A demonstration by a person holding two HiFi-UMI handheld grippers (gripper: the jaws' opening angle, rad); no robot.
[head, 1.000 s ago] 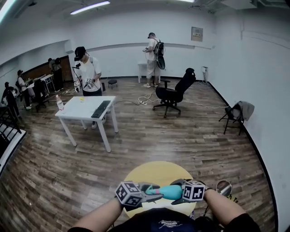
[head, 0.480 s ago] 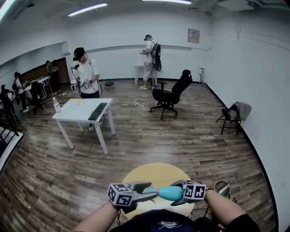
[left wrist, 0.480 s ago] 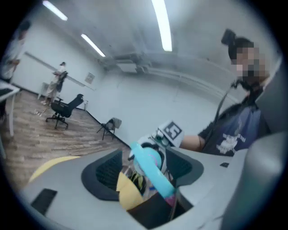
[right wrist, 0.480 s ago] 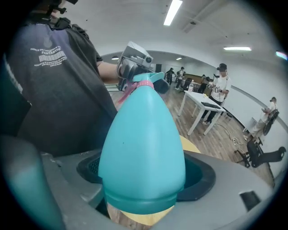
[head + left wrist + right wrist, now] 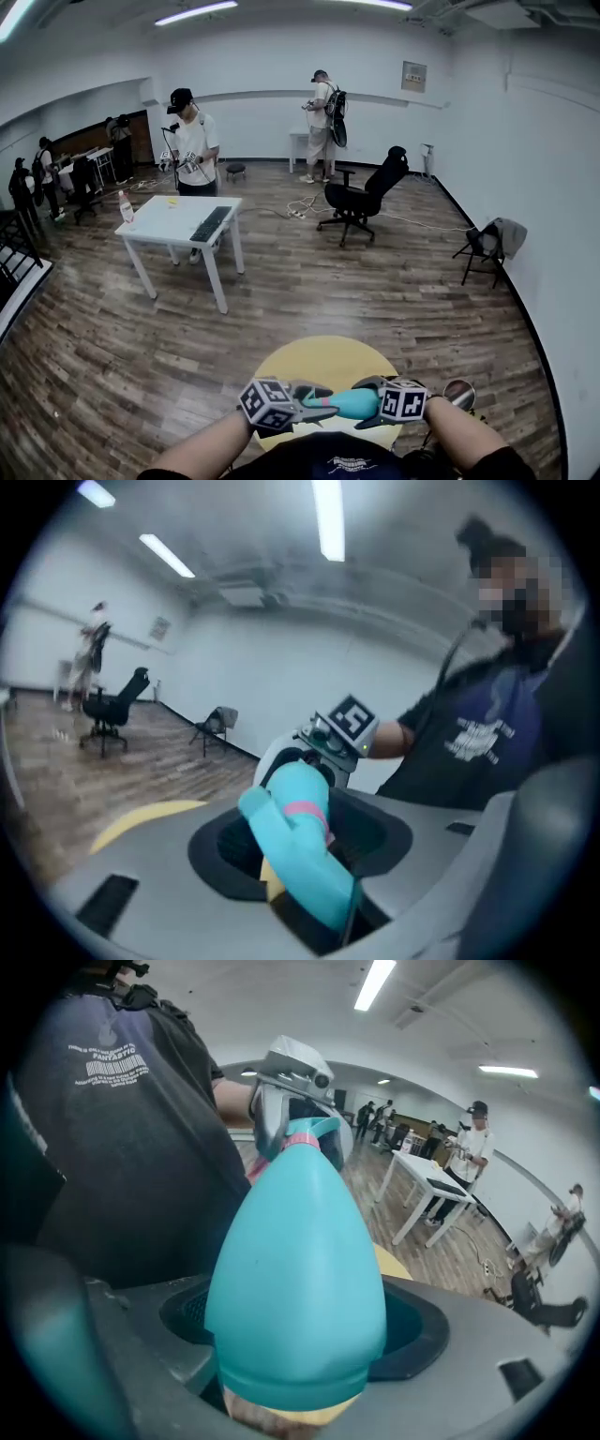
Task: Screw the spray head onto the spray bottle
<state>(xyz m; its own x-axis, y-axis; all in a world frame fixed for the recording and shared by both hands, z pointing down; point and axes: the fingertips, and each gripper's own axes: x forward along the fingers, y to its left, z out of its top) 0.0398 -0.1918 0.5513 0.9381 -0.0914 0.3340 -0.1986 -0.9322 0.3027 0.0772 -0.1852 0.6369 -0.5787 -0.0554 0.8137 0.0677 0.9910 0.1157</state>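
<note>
left gripper (image 5: pixel 317 405) jaws just closing on spray head (image 5: pixel 298 841) | right gripper (image 5: pixel 367 405) clamps spray bottle (image 5: pixel 295 1260) | bottle axis level, neck toward left gripper

Round yellow table (image 5: pixel 323 361) on wood-plank floor (image 5: pixel 375 291). Farther off, white table (image 5: pixel 169 225) bearing keyboard (image 5: pixel 210 224), bottle (image 5: pixel 125 208).

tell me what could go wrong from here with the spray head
The left gripper has just been closing its fingers on the spray head; a loose hold could slip while turning. The spray bottle is smooth and tapered in the right gripper, held in the air, so it could drop.
</note>
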